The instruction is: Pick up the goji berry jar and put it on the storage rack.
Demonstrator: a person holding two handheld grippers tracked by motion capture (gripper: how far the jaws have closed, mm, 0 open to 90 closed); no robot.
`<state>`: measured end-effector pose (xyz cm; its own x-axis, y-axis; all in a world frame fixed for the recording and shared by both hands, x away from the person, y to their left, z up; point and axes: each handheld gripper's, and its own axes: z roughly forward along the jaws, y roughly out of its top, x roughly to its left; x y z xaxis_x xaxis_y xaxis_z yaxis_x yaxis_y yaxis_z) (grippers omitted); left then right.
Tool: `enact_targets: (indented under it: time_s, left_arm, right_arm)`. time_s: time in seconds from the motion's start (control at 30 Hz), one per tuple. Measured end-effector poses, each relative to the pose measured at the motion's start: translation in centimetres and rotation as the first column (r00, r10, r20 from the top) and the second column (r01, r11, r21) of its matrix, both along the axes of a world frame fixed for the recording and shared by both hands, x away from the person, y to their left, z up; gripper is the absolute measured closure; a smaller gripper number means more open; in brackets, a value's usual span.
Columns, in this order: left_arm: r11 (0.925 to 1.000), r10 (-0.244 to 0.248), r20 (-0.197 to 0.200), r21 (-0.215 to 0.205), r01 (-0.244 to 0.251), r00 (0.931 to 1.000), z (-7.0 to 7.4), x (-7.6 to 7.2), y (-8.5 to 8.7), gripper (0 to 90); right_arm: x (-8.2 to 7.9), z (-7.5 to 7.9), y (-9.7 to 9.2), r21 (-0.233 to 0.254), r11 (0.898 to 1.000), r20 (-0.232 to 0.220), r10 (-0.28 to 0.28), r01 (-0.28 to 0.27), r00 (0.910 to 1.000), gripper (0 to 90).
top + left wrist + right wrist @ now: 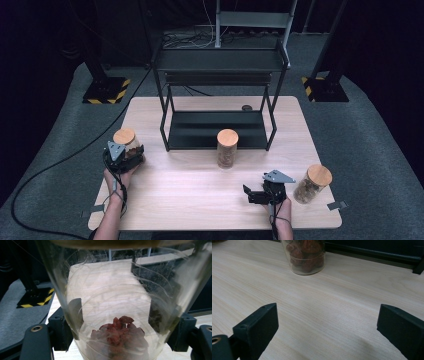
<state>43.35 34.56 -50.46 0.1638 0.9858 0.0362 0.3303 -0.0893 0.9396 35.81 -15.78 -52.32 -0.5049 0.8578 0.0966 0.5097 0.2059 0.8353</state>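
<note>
Three glass jars with wooden lids stand on the light wooden table. My left gripper is shut on the left jar at the table's left side. In the left gripper view its black pads press on both sides of the glass, with reddish dried pieces at the bottom. My right gripper rests low near the front right, open wide with only bare tabletop between its jaws. It faces the middle jar, whose base holds dark red pieces. The right jar stands just right of that gripper.
A black two-tier metal rack stands at the back middle of the table, with the middle jar just in front of its lower shelf. A small dark round object lies behind the rack. Grey carpet surrounds the table.
</note>
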Motion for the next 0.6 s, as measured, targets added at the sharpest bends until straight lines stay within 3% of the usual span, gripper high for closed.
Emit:
enact_targets:
  time_s: [0.6]
  left_arm:
    - [0.9997, -0.02, 0.011, -0.013, 0.021, 0.9997, -0.06, 0.03, 0.21, 24.6]
  right_arm:
    - [-0.03, 0.01, -0.04, 0.006, 1.0, 0.002, 0.003, -0.003, 1.0, 2.9]
